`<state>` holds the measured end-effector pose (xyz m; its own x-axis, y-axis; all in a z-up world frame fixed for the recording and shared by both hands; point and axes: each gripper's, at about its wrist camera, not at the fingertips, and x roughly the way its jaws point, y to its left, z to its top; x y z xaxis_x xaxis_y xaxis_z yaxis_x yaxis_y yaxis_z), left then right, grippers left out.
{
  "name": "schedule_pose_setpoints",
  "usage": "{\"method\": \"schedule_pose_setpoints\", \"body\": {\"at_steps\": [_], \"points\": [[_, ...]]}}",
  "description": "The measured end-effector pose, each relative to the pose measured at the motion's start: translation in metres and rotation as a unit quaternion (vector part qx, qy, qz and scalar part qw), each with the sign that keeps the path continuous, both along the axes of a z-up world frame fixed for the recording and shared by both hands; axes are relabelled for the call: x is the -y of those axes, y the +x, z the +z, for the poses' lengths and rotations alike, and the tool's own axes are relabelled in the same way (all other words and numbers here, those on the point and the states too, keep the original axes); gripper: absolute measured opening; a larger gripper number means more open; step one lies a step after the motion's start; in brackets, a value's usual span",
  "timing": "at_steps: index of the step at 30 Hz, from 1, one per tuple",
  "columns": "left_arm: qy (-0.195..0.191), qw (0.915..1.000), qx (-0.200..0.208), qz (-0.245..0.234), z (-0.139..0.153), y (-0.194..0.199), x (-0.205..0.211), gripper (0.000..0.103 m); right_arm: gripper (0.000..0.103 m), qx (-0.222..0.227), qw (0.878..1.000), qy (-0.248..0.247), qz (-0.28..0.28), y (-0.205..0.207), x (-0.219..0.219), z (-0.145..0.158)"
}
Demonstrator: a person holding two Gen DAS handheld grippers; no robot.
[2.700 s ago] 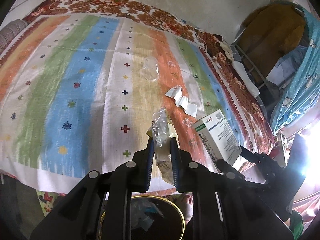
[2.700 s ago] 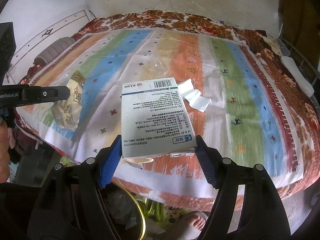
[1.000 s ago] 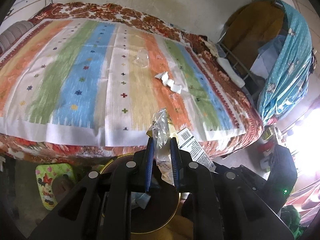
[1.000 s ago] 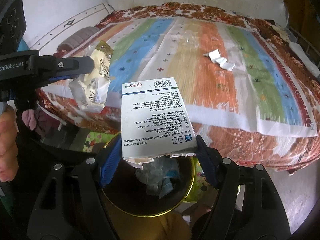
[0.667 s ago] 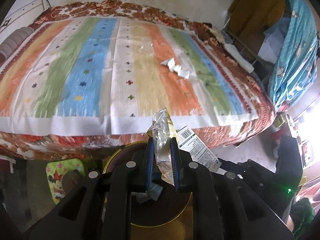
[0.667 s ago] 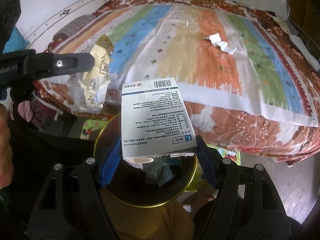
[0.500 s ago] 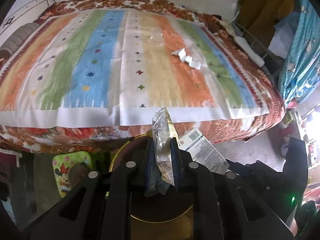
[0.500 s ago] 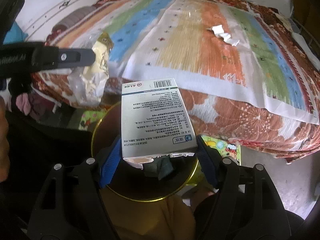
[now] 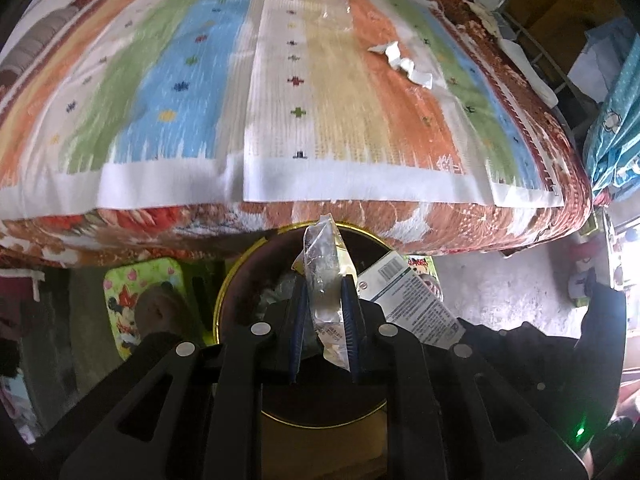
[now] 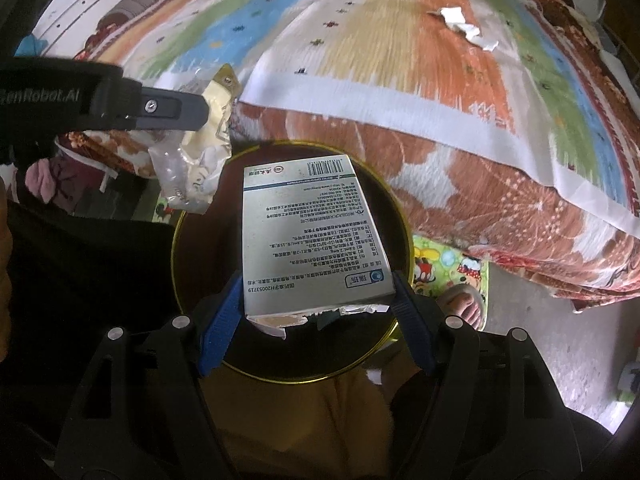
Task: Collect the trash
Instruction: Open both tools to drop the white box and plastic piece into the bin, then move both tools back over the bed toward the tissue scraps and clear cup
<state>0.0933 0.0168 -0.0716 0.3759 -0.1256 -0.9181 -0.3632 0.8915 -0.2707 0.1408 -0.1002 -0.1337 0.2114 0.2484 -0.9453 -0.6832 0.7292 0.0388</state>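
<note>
The left gripper [image 9: 323, 304] pinched a crumpled plastic wrapper [image 9: 326, 280] over the round bin [image 9: 240, 276] beside the bed. The right gripper [image 10: 318, 308] clamped a printed box [image 10: 308, 236] above the same bin. Only the right view showed the wrapper's full crumpled side and a bare foot [image 10: 464, 304]. Only the left view showed the clear plastic [image 9: 334, 10] beyond the torn paper [image 9: 404, 62] on the striped blanket [image 9: 200, 80].
</note>
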Motion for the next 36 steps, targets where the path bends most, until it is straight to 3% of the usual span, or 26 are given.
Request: {"method": "schedule_pose_setpoints", "body": {"at_steps": [2,5,8,12,15,17,22,27,36], "points": [[0.006,1.0,-0.005,-0.005,-0.001,0.002,0.002,0.017,0.068,-0.004,1.0,-0.005,0.004,-0.001,-0.002,-0.003],[0.015,0.9999,-0.001,-0.008,0.001,0.003,0.005,0.035,0.071,-0.011,1.0,-0.006,0.002,0.0,-0.002,-0.006],[0.013,0.9999,0.001,-0.001,0.002,0.003,0.002,0.04,0.077,-0.013,1.0,-0.005,-0.006,0.003,-0.001,-0.005],[0.004,0.9999,0.01,0.012,0.005,0.004,-0.005,0.049,0.077,-0.008,1.0,0.006,-0.014,0.006,0.0,0.0],[0.005,0.9992,0.027,0.029,0.013,0.009,-0.014,0.054,0.077,-0.002,0.999,0.034,-0.028,0.011,0.005,0.011],[0.026,0.9981,0.041,0.036,0.021,0.012,-0.016,0.056,0.077,0.0,0.998,0.053,-0.036,0.016,0.009,0.018],[0.05,0.9957,0.073,0.028,0.035,0.02,-0.013,0.066,0.077,0.025,0.995,0.085,-0.053,0.027,0.017,0.038],[0.025,0.9939,0.106,0.019,0.048,0.038,-0.017,0.074,0.083,0.047,0.99,0.117,-0.06,0.042,0.021,0.062],[-0.017,0.9878,0.142,0.063,0.057,0.066,-0.042,0.076,0.089,0.093,0.98,0.14,-0.102,0.08,0.038,0.095]]}}
